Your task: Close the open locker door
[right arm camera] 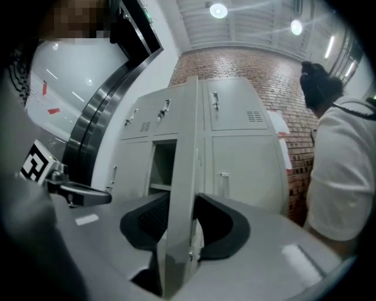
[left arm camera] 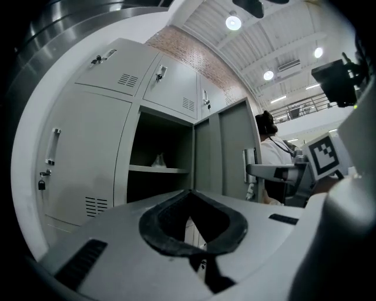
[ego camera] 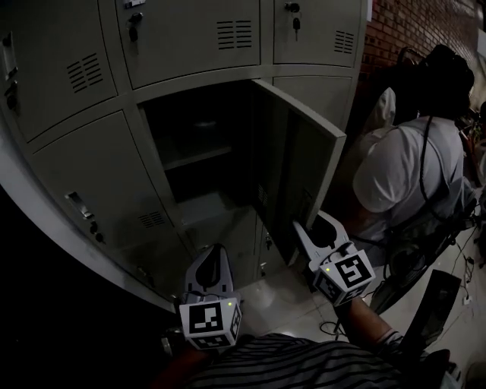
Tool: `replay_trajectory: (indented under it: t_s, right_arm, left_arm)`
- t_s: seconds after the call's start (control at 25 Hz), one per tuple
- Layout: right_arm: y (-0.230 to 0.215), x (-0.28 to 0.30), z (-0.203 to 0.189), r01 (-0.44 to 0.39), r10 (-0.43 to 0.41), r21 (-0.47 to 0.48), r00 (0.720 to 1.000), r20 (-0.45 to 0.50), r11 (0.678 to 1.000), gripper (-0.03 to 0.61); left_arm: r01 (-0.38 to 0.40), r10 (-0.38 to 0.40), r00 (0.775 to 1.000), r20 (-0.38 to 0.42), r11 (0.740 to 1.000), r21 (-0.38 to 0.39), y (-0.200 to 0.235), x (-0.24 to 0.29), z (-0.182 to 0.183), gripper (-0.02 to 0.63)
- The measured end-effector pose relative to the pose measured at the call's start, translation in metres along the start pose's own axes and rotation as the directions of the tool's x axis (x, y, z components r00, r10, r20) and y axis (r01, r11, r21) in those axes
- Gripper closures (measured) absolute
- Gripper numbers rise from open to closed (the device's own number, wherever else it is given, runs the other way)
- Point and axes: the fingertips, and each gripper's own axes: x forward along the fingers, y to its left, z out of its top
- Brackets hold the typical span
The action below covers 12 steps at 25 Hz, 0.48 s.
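Observation:
The grey locker door (ego camera: 304, 175) stands swung out to the right of its dark open compartment (ego camera: 197, 152). My right gripper (ego camera: 315, 226) is at the door's lower free edge. In the right gripper view the door's edge (right arm camera: 179, 176) runs upright between the two dark pads, and my right gripper (right arm camera: 179, 226) is shut on it. My left gripper (ego camera: 211, 258) hangs lower left, in front of the lockers below the opening, its jaws together and empty. In the left gripper view the left gripper (left arm camera: 194, 232) points at the open compartment (left arm camera: 161, 153), and the right gripper (left arm camera: 276, 170) shows at the door.
Closed locker doors (ego camera: 99, 197) surround the opening on the left, above and to the right. A person in a white shirt (ego camera: 410, 175) sits close behind the open door, at the right. A brick wall (ego camera: 418, 23) stands at the back right. A small pale object (left arm camera: 158, 160) lies on the inner shelf.

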Motion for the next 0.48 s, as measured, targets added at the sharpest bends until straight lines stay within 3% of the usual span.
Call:
replay_trajectory:
  t_s: [0.2,0.48]
  right_arm:
    - [0.085,0.029,0.001,-0.166,0.167,0.024,0.986,-0.003,0.986,0.417]
    - [0.156,0.102,-0.007,-0.304,0.304,0.011,0.952,-0.031,0.953,0.436]
  left_arm:
    - [-0.056,0.056,0.998,-0.006,0.998,-0.016,0.033,-0.004,-0.005,0.611]
    - [-0.158,0.157,0.987,-0.012,0.987,-0.031,0.094,-0.012,-0.01,0.611]
